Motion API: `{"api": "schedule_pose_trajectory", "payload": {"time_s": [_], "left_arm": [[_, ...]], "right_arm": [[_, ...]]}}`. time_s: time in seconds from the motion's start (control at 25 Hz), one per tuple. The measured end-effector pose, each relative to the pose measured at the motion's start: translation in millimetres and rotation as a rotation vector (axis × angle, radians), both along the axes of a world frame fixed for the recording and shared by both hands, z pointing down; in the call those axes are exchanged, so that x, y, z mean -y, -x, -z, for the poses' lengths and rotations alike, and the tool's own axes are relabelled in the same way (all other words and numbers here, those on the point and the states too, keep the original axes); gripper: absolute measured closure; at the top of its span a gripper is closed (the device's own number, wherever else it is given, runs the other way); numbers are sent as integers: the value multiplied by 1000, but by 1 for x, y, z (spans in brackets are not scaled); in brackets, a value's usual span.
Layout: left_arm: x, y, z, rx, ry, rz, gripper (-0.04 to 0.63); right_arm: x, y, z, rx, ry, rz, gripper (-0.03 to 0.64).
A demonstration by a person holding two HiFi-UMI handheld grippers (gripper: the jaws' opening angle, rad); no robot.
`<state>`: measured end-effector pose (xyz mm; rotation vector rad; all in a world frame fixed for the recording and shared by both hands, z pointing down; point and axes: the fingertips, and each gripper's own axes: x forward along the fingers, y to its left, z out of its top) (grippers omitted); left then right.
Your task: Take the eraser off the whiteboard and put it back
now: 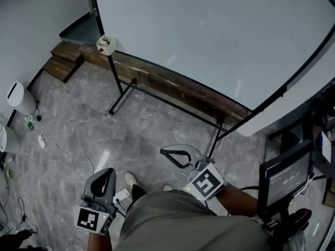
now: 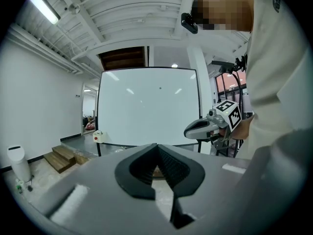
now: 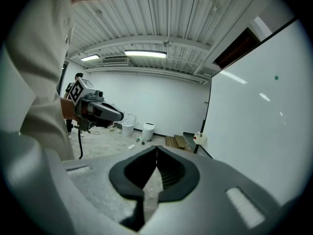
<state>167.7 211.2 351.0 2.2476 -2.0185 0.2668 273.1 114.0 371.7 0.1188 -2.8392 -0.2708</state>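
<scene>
The eraser, as far as I can judge, is the small cream-white block with a red spot (image 1: 106, 44). It sits at the lower left corner of the large white whiteboard on its black metal stand (image 1: 209, 30), well apart from both tools. The left gripper (image 1: 106, 175) is held low by the person's waist with its dark ribbed fingers pressed together on nothing, as the left gripper view (image 2: 157, 168) shows plainly. To its right, the right gripper (image 1: 172, 155) points toward the stand's foot, and its fingers are likewise closed and empty (image 3: 156, 173). The main risk is an approach with the fingers not yet spread. Closed tips would probably nudge the block off the frame edge onto the grey marbled floor (image 1: 78, 129) rather than grasp it. A hard push could also rock the thin-legged stand, and the white cable on the floor (image 1: 52, 143) at the left could catch a foot. Only the head view shows the stand's legs, the wooden steps (image 1: 65, 59) and how far the block is from each tool. The left gripper view alone faces the board squarely, with the block (image 2: 99, 136) at its bottom corner and the other tool (image 2: 200, 128) alongside. The right gripper view sees the board edge-on (image 3: 264, 121) with the block (image 3: 199, 139) at the near end of its frame. It also shows the far wall and a distant person.
</scene>
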Motion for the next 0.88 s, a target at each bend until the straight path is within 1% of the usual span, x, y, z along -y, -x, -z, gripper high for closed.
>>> {"api": "schedule_pose_trajectory", "payload": {"time_s": [0.2, 0.36, 0.48, 0.64, 0.76, 0.88], "left_arm": [[2, -31, -6, -2, 20, -31, 591], [8, -47, -9, 4, 24, -58, 591], [13, -53, -13, -6, 31, -84, 591], [26, -54, -11, -6, 3, -91, 591], [28, -61, -13, 13, 13, -96, 591], [27, -70, -14, 1, 29, -96, 591]], "right_arm": [[-3, -24, -2, 8, -3, -3, 614], [-4, -42, -4, 11, 1, -21, 614], [-2, -48, -5, 5, -3, -36, 614], [5, -54, -8, -16, -22, -60, 614], [5, -63, -8, -20, -20, -67, 614], [4, -73, -5, -33, -16, -73, 614]]}}
